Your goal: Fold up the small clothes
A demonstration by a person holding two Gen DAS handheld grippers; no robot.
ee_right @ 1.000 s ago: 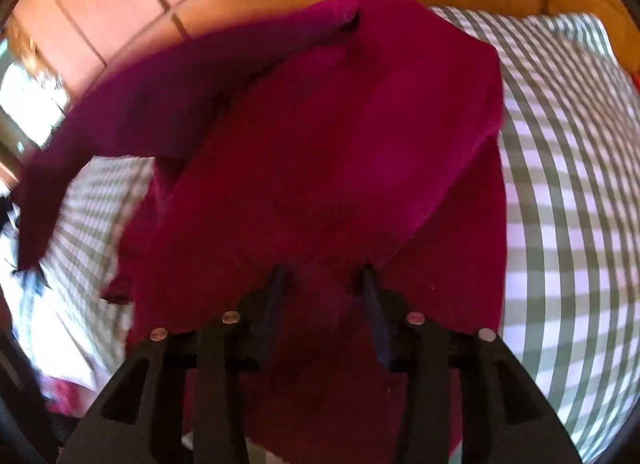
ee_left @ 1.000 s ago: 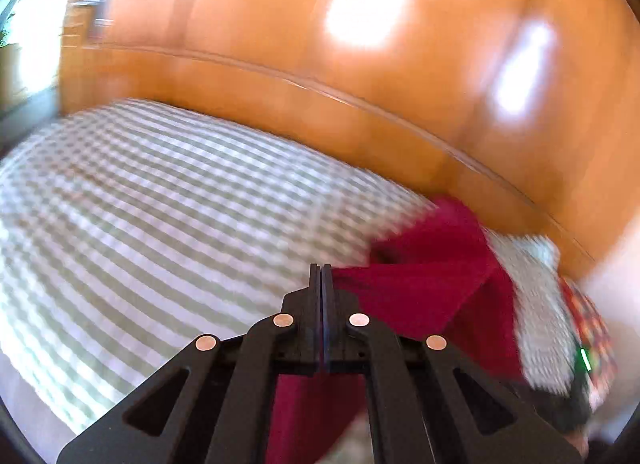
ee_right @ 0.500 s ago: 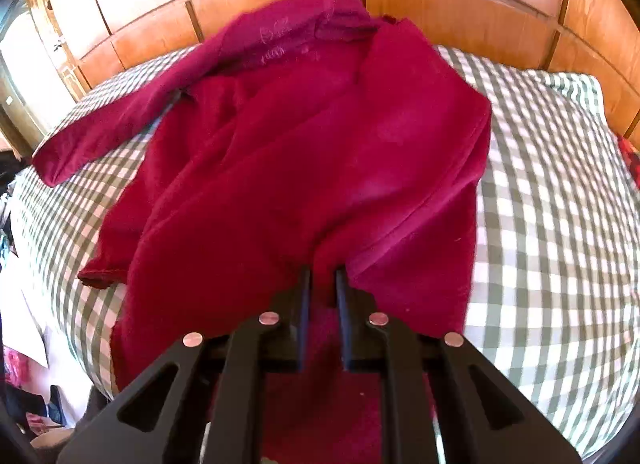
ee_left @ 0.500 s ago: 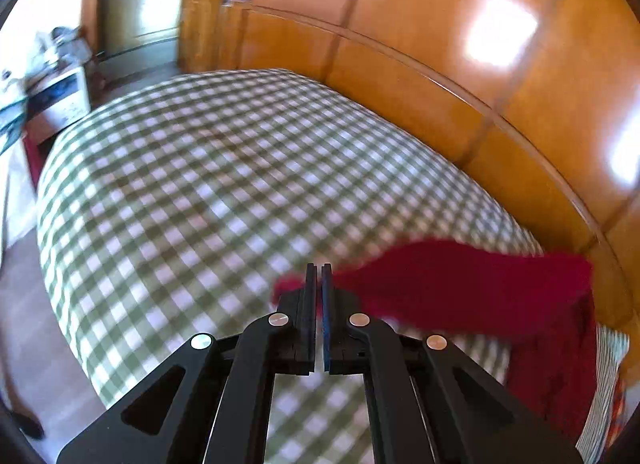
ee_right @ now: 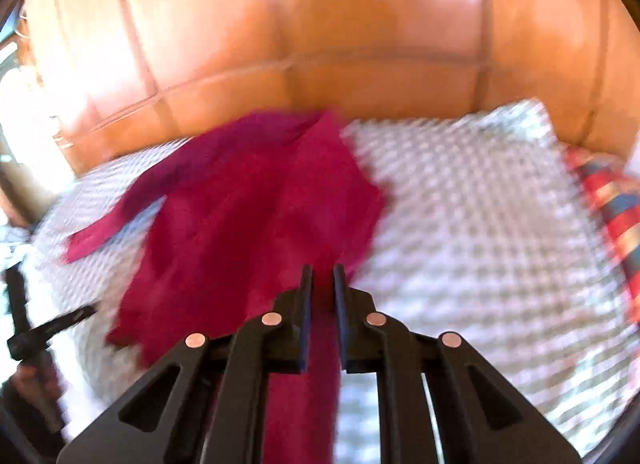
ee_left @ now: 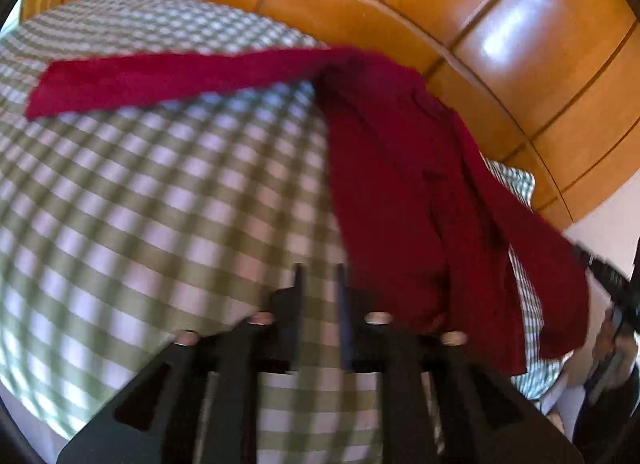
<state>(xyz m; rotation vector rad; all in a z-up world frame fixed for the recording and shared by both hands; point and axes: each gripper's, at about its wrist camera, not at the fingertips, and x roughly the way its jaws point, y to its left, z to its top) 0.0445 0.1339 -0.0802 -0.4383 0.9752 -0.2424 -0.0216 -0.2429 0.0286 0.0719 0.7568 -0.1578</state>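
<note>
One crimson garment (ee_left: pixel 400 183) sprawls on the checked bed (ee_left: pixel 140 203); left gripper (ee_left: pixel 319 284) jaws opening, empty; right gripper (ee_right: pixel 320 284) clamps its hem

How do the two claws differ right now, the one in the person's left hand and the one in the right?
The left claw has nothing between its jaws, which are opening over the green checked bedcover; the right claw is shut on a strip of the dark red top. The left claw stands beside the top, with its long sleeve laid out ahead; the right claw has the top's body right in front of it. Both are black and two-fingered.
</note>
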